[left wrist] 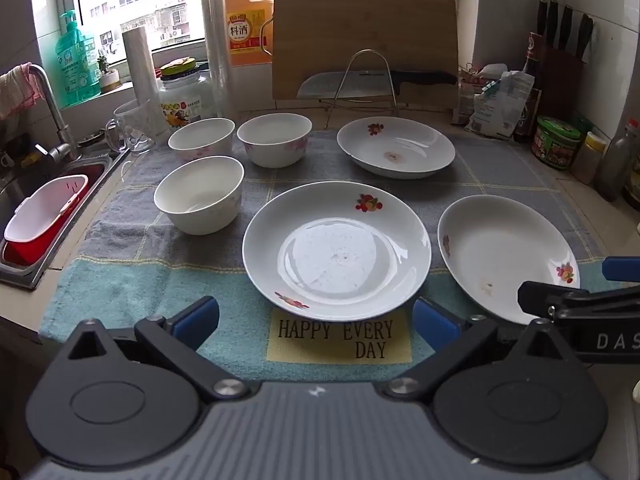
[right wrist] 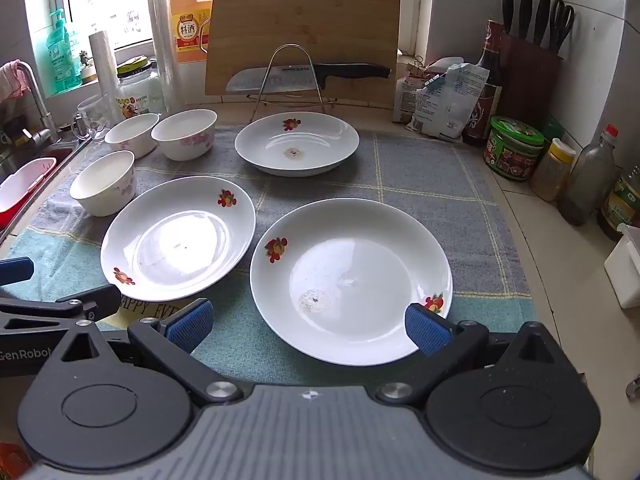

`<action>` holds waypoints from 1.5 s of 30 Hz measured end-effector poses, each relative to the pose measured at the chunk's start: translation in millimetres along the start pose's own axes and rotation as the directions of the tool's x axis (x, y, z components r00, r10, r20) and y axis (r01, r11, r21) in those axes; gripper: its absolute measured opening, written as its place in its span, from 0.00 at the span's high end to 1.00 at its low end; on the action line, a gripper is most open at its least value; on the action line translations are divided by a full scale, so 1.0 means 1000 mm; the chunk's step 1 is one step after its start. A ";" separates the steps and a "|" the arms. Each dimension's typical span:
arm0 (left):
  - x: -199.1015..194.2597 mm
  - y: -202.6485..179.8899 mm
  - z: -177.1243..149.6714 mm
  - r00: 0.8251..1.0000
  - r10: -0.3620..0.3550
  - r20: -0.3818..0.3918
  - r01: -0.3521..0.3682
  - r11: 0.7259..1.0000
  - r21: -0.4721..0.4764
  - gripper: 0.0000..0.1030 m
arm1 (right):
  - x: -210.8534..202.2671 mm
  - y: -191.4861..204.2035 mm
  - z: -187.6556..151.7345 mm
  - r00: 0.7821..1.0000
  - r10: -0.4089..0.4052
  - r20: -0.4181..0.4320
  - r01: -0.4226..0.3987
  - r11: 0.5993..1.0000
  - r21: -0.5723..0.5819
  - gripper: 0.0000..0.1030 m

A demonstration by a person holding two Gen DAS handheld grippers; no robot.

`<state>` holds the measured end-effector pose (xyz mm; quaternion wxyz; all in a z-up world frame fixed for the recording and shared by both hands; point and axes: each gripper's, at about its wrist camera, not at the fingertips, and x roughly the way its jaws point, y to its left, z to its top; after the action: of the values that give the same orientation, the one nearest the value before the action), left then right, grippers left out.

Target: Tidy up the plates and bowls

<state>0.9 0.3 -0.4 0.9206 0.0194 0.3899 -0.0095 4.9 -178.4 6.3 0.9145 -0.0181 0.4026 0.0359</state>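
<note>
**Nothing stacked yet: three plates and three bowls lie apart on the towel**

The left tongs (left wrist: 316, 316) gape wide with nothing between the blue pads, and hang over the near edge of the towel (left wrist: 132, 280), just above its "HAPPY EVERY DAY" patch. The right tongs (right wrist: 310, 324) are spread just as wide and hold nothing; their pads sit either side of the near rim of the right plate (right wrist: 352, 280), but whether they touch it cannot be told.

Taking the towel patch as the mark: the middle plate (left wrist: 336, 252) lies just behind it, straight ahead of the left tongs. The right plate lies beside it to the right, close but apart. The far plate (left wrist: 396, 146) sits well behind the patch, near the wire rack (left wrist: 362, 80) and cutting board (left wrist: 364, 36). The three bowls (left wrist: 200, 194) cluster behind and left of the patch, toward the sink (left wrist: 48, 216), two at the back and one nearer.

As I judge it, the task is at its start: no plate rests on another, no bowl is nested. All the gathering is left to do.
</note>
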 end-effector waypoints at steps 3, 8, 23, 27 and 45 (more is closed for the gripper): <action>0.002 0.001 0.001 1.000 -0.001 -0.001 0.001 1.000 -0.001 0.00 | 0.001 0.000 -0.001 1.000 0.004 -0.002 -0.004 1.000 0.003 0.00; -0.007 0.004 0.002 1.000 0.001 0.012 -0.001 1.000 0.001 0.01 | -0.005 0.002 0.000 1.000 0.011 0.003 -0.011 1.000 0.008 0.00; -0.010 0.000 0.005 1.000 0.015 0.025 -0.015 1.000 0.008 0.01 | -0.006 0.000 0.001 1.000 0.019 0.013 -0.019 1.000 0.015 0.00; -0.010 0.000 0.005 0.999 0.017 0.027 -0.017 1.000 0.009 0.01 | -0.007 -0.001 0.002 1.000 0.018 0.015 -0.018 1.000 0.014 0.00; -0.012 0.000 0.007 0.999 0.025 0.031 -0.025 1.000 0.006 0.01 | -0.008 0.000 0.002 1.000 0.017 0.024 -0.017 1.000 0.013 0.00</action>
<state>-2.9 0.1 13.0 0.9265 0.0269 0.3754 0.0005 1.1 -178.5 13.7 0.9191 -0.0082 0.3919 0.0414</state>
